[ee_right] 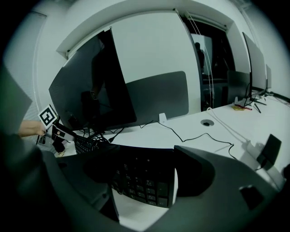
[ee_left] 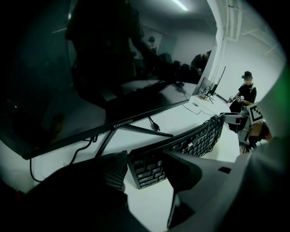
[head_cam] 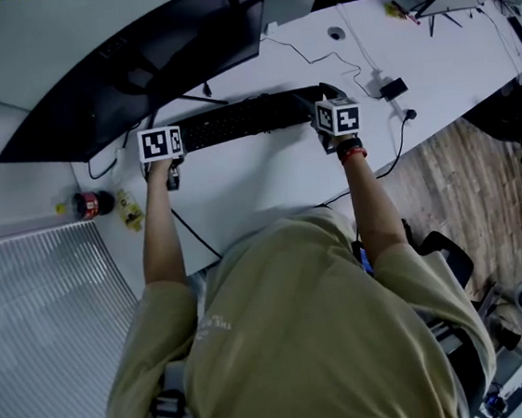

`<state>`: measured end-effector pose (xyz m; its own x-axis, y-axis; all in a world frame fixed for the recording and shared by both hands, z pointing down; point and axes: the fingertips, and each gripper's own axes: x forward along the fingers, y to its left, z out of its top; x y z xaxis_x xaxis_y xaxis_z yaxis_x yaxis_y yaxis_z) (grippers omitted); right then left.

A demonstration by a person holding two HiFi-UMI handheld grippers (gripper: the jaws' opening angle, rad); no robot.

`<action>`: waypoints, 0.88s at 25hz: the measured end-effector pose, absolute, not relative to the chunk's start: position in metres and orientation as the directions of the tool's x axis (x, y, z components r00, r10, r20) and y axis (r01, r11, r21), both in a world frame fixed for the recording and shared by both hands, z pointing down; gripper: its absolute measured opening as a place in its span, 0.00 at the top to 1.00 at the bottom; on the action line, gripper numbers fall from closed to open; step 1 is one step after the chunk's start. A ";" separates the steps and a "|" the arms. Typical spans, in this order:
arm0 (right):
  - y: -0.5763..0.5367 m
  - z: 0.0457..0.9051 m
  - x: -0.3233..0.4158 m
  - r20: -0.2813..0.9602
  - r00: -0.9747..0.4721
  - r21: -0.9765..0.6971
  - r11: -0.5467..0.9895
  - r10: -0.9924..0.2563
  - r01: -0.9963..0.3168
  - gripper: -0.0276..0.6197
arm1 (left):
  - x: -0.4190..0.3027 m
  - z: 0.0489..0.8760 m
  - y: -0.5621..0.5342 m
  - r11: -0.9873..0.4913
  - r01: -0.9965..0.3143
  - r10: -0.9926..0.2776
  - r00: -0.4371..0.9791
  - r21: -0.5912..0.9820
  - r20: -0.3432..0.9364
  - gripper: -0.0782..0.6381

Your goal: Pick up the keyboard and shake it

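Observation:
A black keyboard (head_cam: 241, 119) lies lengthwise in front of the monitor on the white desk (head_cam: 267, 179). My left gripper (head_cam: 168, 150) is at its left end and my right gripper (head_cam: 330, 117) at its right end. In the left gripper view the keyboard's end (ee_left: 147, 170) sits between the jaws of the left gripper (ee_left: 145, 166), both pressing on it, and the board runs away to the right. In the right gripper view the other end (ee_right: 145, 179) is clasped by the right gripper (ee_right: 145, 171). Whether the keyboard is off the desk I cannot tell.
A large dark monitor (head_cam: 133, 68) on thin legs stands just behind the keyboard. A dark bottle with a red label (head_cam: 87, 205) lies at the desk's left. Cables and a black adapter (head_cam: 393, 88) lie to the right. Another person (ee_left: 247, 90) sits far off.

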<state>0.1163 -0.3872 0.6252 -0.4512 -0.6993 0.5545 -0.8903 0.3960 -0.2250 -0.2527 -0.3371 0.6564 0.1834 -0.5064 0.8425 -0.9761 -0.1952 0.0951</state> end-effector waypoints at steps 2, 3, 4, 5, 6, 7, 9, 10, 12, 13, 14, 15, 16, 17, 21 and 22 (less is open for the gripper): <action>-0.389 0.620 0.115 0.517 -0.449 -0.198 0.408 -0.729 -0.891 0.38 | -0.254 0.653 -0.340 -0.202 -0.976 -0.530 0.175 0.076 0.830 0.55; -0.390 0.619 0.114 0.500 -0.450 -0.188 0.415 -0.740 -0.890 0.38 | -0.256 0.652 -0.341 -0.205 -0.977 -0.542 0.166 0.063 0.824 0.55; -0.390 0.617 0.114 0.485 -0.453 -0.180 0.421 -0.749 -0.889 0.38 | -0.258 0.652 -0.341 -0.207 -0.977 -0.551 0.157 0.048 0.819 0.55; -0.390 0.615 0.113 0.468 -0.456 -0.172 0.428 -0.757 -0.887 0.38 | -0.258 0.651 -0.340 -0.212 -0.977 -0.558 0.152 0.038 0.815 0.55; -0.389 0.614 0.113 0.451 -0.460 -0.165 0.434 -0.765 -0.885 0.38 | -0.256 0.651 -0.340 -0.220 -0.975 -0.566 0.153 0.031 0.810 0.55; -0.388 0.613 0.113 0.433 -0.463 -0.159 0.440 -0.773 -0.884 0.38 | -0.255 0.650 -0.338 -0.230 -0.973 -0.574 0.152 0.020 0.805 0.55; -0.384 0.614 0.115 0.411 -0.468 -0.152 0.447 -0.782 -0.881 0.37 | -0.255 0.649 -0.335 -0.242 -0.970 -0.586 0.128 -0.022 0.800 0.56; -0.382 0.617 0.116 0.409 -0.469 -0.154 0.448 -0.782 -0.881 0.37 | -0.256 0.649 -0.334 -0.245 -0.968 -0.591 0.109 -0.049 0.799 0.57; -0.379 0.622 0.117 0.404 -0.471 -0.160 0.446 -0.785 -0.881 0.37 | -0.256 0.647 -0.334 -0.252 -0.964 -0.609 0.093 -0.081 0.788 0.57; -0.378 0.624 0.117 0.399 -0.470 -0.160 0.445 -0.787 -0.881 0.37 | -0.255 0.646 -0.334 -0.255 -0.963 -0.617 0.097 -0.082 0.781 0.57; -0.377 0.624 0.117 0.397 -0.469 -0.159 0.445 -0.789 -0.882 0.37 | -0.254 0.645 -0.335 -0.257 -0.963 -0.622 0.101 -0.081 0.776 0.57; -0.377 0.624 0.117 0.398 -0.469 -0.158 0.445 -0.788 -0.881 0.37 | -0.254 0.645 -0.334 -0.257 -0.963 -0.624 0.101 -0.081 0.775 0.57; -0.376 0.624 0.117 0.401 -0.470 -0.158 0.446 -0.786 -0.881 0.37 | -0.255 0.646 -0.333 -0.255 -0.964 -0.624 0.101 -0.079 0.775 0.57; -0.375 0.624 0.117 0.403 -0.471 -0.158 0.447 -0.785 -0.881 0.37 | -0.254 0.646 -0.331 -0.253 -0.964 -0.625 0.103 -0.076 0.774 0.57; -0.371 0.622 0.118 0.396 -0.474 -0.160 0.449 -0.787 -0.879 0.37 | -0.253 0.645 -0.326 -0.245 -0.966 -0.634 0.097 -0.080 0.767 0.57; -0.371 0.622 0.118 0.395 -0.476 -0.162 0.451 -0.786 -0.878 0.37 | -0.255 0.645 -0.326 -0.243 -0.966 -0.637 0.092 -0.086 0.765 0.57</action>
